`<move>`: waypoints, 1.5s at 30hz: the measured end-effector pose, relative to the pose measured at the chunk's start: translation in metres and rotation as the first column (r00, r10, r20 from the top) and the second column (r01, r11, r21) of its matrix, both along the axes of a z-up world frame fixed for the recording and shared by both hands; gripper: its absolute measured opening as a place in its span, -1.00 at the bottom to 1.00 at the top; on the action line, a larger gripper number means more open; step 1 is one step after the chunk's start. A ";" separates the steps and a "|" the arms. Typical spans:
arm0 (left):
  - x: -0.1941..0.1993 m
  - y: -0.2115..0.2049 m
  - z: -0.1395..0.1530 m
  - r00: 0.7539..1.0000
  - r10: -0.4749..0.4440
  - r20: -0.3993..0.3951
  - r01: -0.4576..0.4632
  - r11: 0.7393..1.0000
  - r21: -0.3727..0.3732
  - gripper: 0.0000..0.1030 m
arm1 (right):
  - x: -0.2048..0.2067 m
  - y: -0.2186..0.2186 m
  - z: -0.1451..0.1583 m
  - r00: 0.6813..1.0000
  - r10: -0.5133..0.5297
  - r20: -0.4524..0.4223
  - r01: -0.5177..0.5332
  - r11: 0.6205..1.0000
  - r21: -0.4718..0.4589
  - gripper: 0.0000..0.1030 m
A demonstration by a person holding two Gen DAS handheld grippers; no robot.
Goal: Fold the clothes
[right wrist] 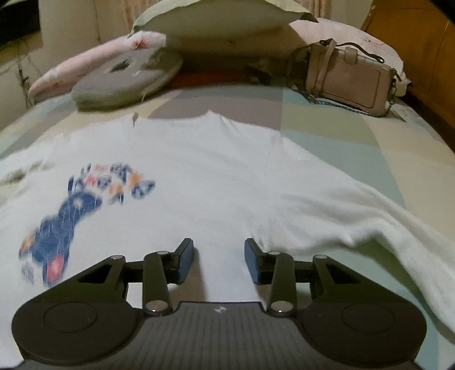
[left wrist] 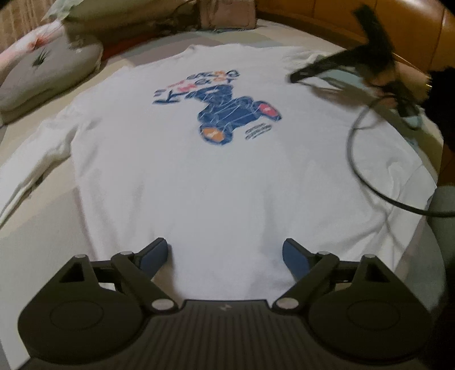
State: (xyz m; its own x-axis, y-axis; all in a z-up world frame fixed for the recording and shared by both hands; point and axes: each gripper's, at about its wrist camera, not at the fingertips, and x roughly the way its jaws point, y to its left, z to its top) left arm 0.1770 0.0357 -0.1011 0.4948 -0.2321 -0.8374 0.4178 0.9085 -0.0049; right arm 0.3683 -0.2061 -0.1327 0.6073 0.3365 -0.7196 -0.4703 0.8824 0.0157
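White cotton covers most of the bed: a long-sleeved shirt lies spread flat, front up, with a blue, red and orange cartoon print on its chest. The left gripper sits low over the shirt's hem, its jaws spread wide with nothing between them, only cloth beneath. The right gripper hovers near the armpit on the shirt's right side, jaws also parted and grasping nothing; the sleeve runs off just beside it toward the bed's edge. Beyond the collar rest a grey round cushion, a pale pillow and a beige handbag. In the left view the right gripper appears blurred, trailing a dark cable.
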 end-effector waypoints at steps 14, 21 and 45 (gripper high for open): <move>0.016 -0.033 0.009 0.969 -0.130 0.212 0.100 0.985 0.144 0.70 | -0.139 0.058 0.026 0.996 0.089 -0.022 -0.090 0.995 -0.039 0.38; -0.025 0.005 -0.008 0.994 0.026 0.108 -0.025 1.000 -0.009 0.73 | -0.177 0.037 -0.003 0.997 -0.064 -0.035 0.064 0.998 0.007 0.94; 0.314 -0.142 0.051 0.987 0.037 -0.156 -0.094 0.922 -0.374 0.72 | -0.093 0.073 0.011 0.993 -0.099 0.066 0.098 0.995 0.017 1.00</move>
State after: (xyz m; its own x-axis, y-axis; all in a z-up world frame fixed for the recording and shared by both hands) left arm 0.4914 -0.1060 -0.0497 0.4014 -0.5176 -0.7556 0.3267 0.8517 -0.4098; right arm 0.2755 -0.1327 -0.1217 0.6842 0.2821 -0.6725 -0.3816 0.9243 -0.0005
